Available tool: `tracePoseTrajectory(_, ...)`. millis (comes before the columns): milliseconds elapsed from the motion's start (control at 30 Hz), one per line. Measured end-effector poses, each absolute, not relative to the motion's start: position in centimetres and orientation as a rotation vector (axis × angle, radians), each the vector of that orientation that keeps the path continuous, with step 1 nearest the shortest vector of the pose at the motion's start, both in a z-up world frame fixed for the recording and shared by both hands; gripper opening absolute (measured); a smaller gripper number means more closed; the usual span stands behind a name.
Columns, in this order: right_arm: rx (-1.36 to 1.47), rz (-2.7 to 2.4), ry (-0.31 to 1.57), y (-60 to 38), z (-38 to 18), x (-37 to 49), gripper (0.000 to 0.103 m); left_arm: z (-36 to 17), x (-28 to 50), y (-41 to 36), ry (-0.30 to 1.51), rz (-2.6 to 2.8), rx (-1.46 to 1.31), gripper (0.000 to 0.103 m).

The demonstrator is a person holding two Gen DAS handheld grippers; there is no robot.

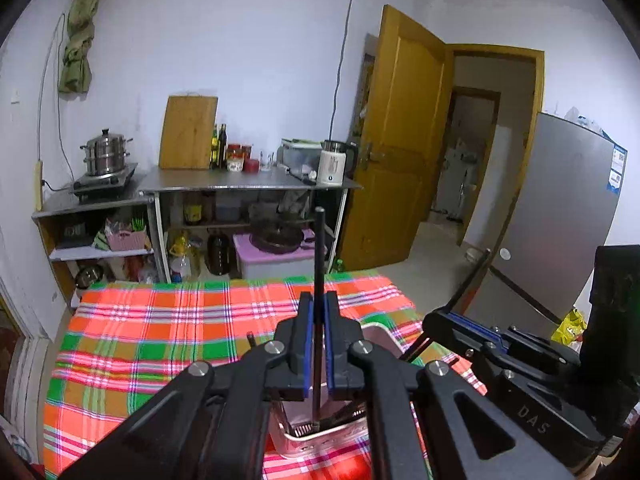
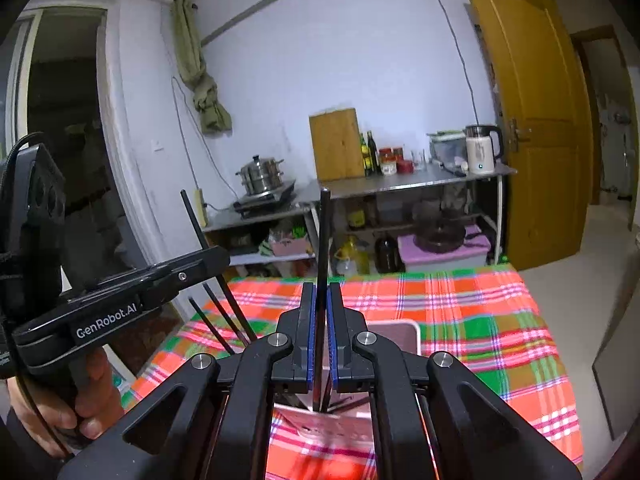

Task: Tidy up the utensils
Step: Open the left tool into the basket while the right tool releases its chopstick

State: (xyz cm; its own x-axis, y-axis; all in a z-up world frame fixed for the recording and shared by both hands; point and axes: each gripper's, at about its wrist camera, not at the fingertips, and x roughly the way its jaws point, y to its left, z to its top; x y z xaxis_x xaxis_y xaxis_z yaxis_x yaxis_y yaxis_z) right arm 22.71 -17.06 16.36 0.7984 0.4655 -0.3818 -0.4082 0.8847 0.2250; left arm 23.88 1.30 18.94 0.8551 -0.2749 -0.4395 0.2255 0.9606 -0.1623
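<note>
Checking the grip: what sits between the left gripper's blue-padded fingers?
A thin black chopstick, upright, clamped by the left gripper above the pink utensil holder, per the left wrist view.

1. Black chopstick (image 1: 319,264): thin, upright, lower tip inside the holder.
2. Second black chopstick (image 2: 323,264): upright, lower end at the holder's mouth.
3. Utensil holder (image 1: 320,438): pinkish, perforated metal box, standing on plaid cloth, dark sticks inside.
</note>
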Motion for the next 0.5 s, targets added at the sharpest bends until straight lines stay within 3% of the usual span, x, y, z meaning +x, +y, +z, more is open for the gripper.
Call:
tracePoseTrajectory(267,0.095,0.485,0.533,-15.9,13.2,23.0,0.005,16.5,23.9,1.4,0.528,-0.273,-0.125,0.006)
tracePoseTrajectory(400,0.109,0.492,0.553,-16.3,12.8,23.0,0.005,16.3,23.0,1.7,0.52,-0.286,-0.137,0.026)
tracePoseTrajectory(500,0.119,0.492,0.537,-16.8,13.1,22.3,0.007,16.7,22.0,2.0,0.496,-0.294,-0.151,0.029)
